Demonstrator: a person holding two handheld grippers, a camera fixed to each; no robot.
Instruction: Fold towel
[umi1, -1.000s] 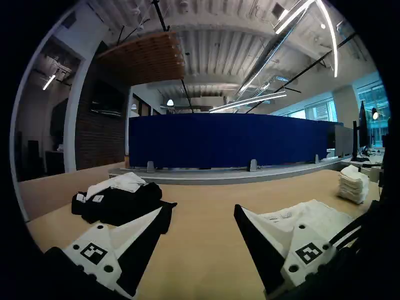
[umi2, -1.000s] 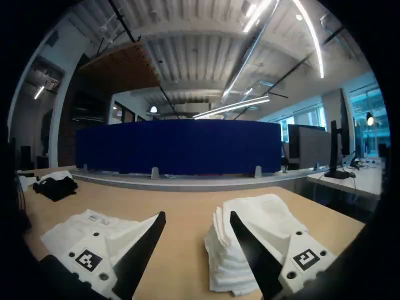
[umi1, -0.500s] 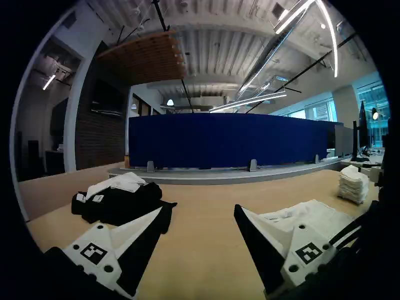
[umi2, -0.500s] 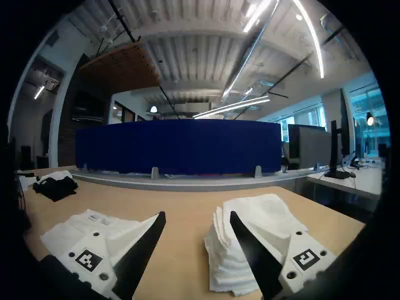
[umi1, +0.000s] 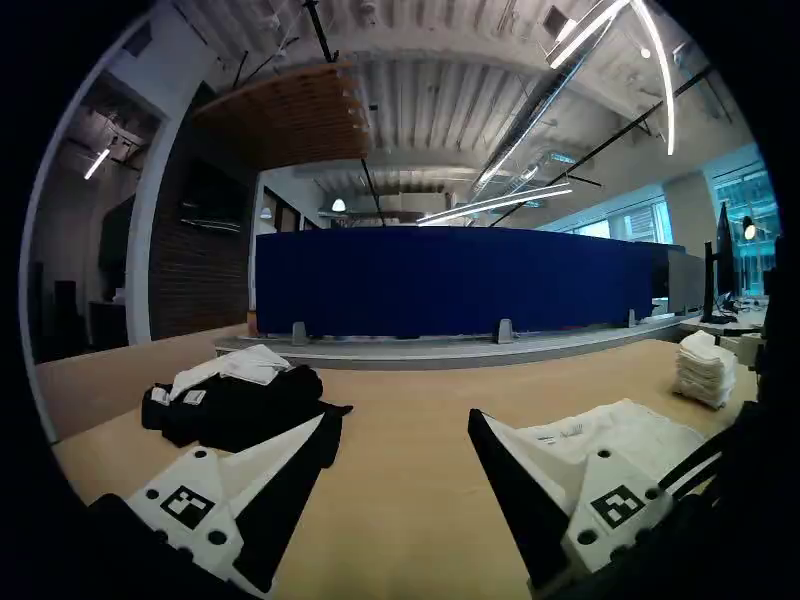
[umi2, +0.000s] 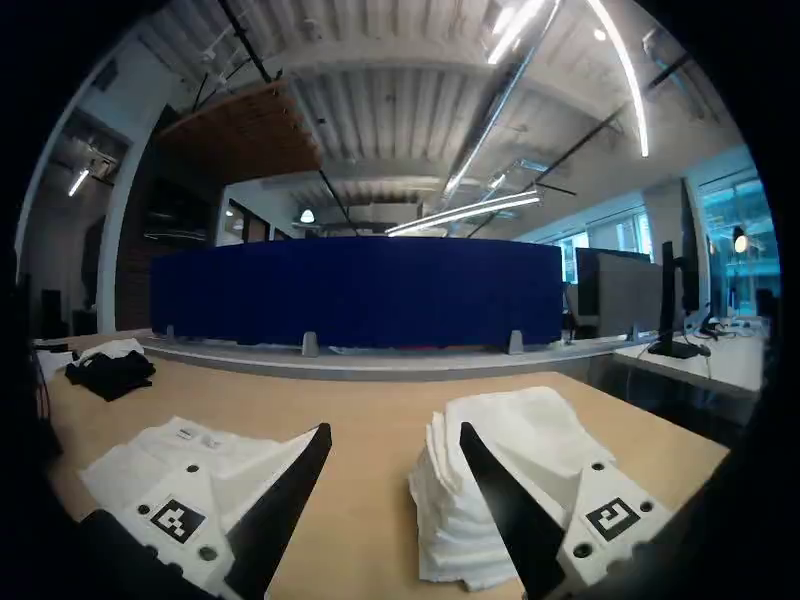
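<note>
Wooden surface (umi2: 370, 545), wide bare room ahead of both my grippers.
White towel (umi1: 625, 430) lies flat between my left gripper (umi1: 398, 415) and right gripper (umi2: 393, 427), off to the side of each; the folded stack (umi2: 450, 500) sits near the surface's right edge. Both pairs of fingers (umi1: 510, 475) are spread, holding nothing.

The 2 views are evenly bright and sharp through the middle. Long ceiling light strips (umi1: 500, 203) glow white, slightly blown out, and cooler daylight enters through windows (umi1: 745, 192) at the right. Shadows on the desk (umi1: 410, 470) beneath the fingers (umi1: 298, 472) are soft and faint. Fisheye distortion bends straight lines near the darker edges
</note>
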